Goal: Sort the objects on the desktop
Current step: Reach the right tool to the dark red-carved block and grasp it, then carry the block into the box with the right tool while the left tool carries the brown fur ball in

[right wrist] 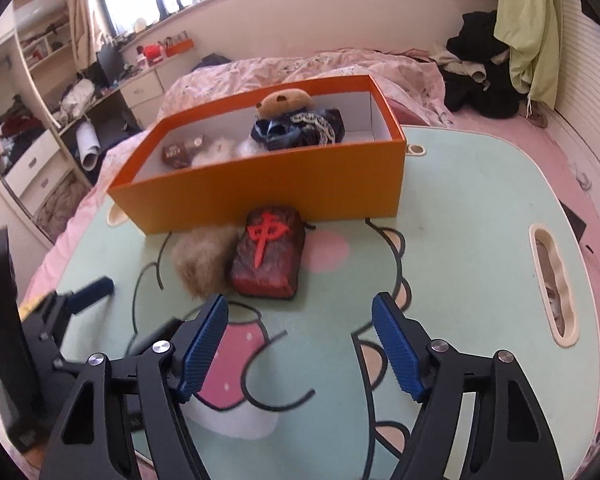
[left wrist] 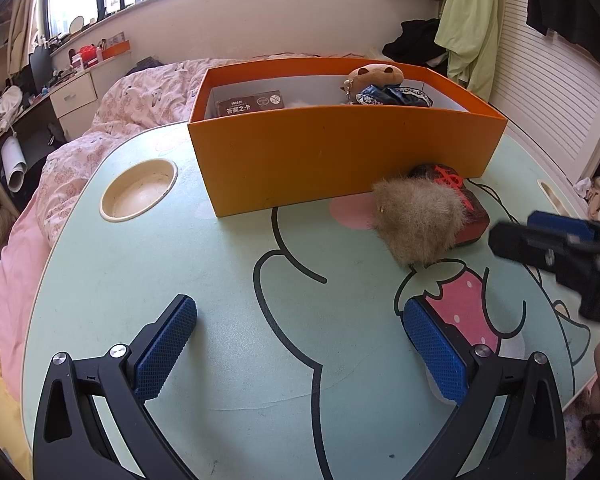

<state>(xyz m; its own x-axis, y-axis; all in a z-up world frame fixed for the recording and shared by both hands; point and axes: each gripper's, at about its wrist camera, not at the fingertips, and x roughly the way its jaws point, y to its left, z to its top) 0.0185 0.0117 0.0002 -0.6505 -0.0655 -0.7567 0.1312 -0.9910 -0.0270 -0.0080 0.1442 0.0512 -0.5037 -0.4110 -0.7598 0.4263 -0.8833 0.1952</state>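
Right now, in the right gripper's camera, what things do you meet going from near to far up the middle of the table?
Right gripper → dark red block with a red character → orange box → brown plush toy inside it → pink bedding behind.

A lived-in bedroom in a home: a bed with a rumpled pink floral quilt (left wrist: 140,100) lies under a wide window with cream curtains (right wrist: 80,12), its sill (left wrist: 112,8) crowded with small bottles. A cartoon-printed mint-green lap table (left wrist: 180,288) sits on the bed, and a pale green garment (left wrist: 466,36) hangs beside a heap of dark clothes (right wrist: 480,76). At the left stands a cluttered desk with white drawers (left wrist: 74,96) and open shelves (right wrist: 40,44).
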